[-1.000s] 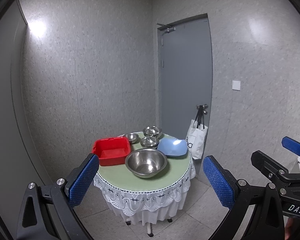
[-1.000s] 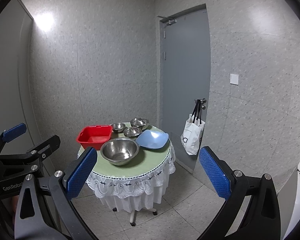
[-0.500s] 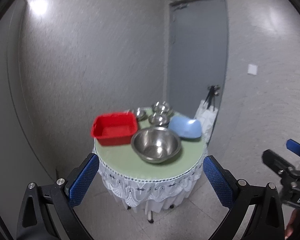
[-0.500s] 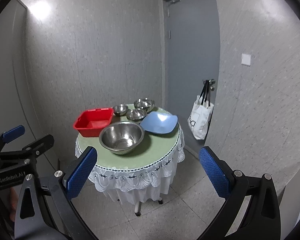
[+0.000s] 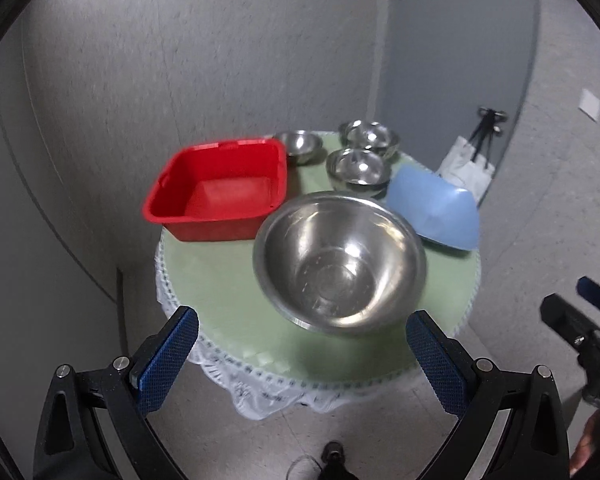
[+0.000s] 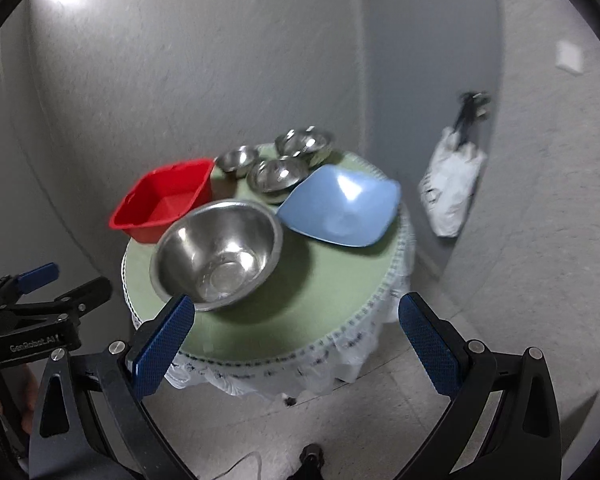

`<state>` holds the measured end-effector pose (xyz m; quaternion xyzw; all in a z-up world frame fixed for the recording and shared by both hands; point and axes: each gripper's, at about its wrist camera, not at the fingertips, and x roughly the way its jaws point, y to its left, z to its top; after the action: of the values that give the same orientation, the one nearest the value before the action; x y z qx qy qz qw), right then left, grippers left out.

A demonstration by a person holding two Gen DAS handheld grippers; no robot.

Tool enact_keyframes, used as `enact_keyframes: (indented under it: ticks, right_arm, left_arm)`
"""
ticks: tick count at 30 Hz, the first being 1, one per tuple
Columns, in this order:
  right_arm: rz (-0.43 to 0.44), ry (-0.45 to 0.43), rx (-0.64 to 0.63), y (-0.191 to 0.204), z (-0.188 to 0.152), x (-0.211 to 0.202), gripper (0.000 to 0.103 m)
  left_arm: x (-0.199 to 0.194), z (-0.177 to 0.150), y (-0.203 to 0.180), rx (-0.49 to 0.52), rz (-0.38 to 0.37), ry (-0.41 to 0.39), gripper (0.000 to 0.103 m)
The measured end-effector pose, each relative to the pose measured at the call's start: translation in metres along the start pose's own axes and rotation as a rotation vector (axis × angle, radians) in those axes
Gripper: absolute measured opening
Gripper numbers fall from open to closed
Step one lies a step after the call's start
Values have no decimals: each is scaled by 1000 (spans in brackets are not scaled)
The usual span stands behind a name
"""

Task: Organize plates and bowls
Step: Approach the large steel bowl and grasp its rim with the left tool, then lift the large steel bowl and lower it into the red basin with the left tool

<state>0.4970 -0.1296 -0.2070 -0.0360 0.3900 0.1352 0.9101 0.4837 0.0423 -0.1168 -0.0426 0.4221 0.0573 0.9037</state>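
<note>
Left wrist view: I see my left tool (image 5: 300, 354) spread wide, empty, before the big steel bowl (image 5: 339, 260) on the desk (image 5: 220, 280).
Right tool (image 6: 294, 342): spread wide too, holding nothing.

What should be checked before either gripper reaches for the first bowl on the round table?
1. Left gripper open and empty: ok.
2. Right gripper open and empty: ok.
3. Large steel bowl upright, nearest, nothing inside: ok.
4. Red tub empty and ready to receive items: ok.
5. Three small steel bowls stand separately, not stacked: ok.
6. Blue square bowl well clear of the table edge: cannot tell; it sits near the rim on the door side.
</note>
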Motion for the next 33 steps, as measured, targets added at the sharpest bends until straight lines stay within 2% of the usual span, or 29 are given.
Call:
enact_keyframes:
  ticks: [4,6,9,12,13,15,17,18,19,20,21,22,23,25,33]
  right_arm:
    - [47,84,-21,-6,13,53,103]
    - [87,133,-18,-9,17,82,103]
    - [107,199,-16,-11,19,120,99]
    - [119,262,-13,-10,19,152,89]
    - [132,282,-5,-12,19,162,85]
    - [152,321,-1,-14,18,178,82]
    - [174,351,15,-17,17,189,70]
    - [198,362,30,-18,17,193,68]
    - [224,370,41,-19,17,197,61]
    - [245,377,43,-18,17,199,54]
    - [254,381,42,-16,18,201,51]
    - [265,383,40,-14,19,201,42]
    - [276,384,37,-11,21,201,30]
    - [281,388,30,-6,24,199,19]
    - [243,387,69,3,21,185,19]
  left_arm:
    - [45,25,2,-42,46,62,102]
    - [69,34,5,-51,93,92,101]
    - [112,45,16,-85,119,169,93]
    - [151,51,25,-112,135,235,78]
    - [164,53,27,-120,129,249,74]
    - [183,62,31,-142,101,267,73]
    - [197,64,36,-145,99,275,66]
    - [204,68,36,-137,91,281,60]
    - [211,71,36,-125,76,285,53]
    - [216,73,36,-114,65,291,50]
    - [222,75,37,-102,59,297,44]
    - [228,76,38,-91,52,302,35]
    - [231,75,40,-81,41,304,32]
    - [229,74,41,-55,-14,312,18]
    - [229,77,55,45,-100,307,19]
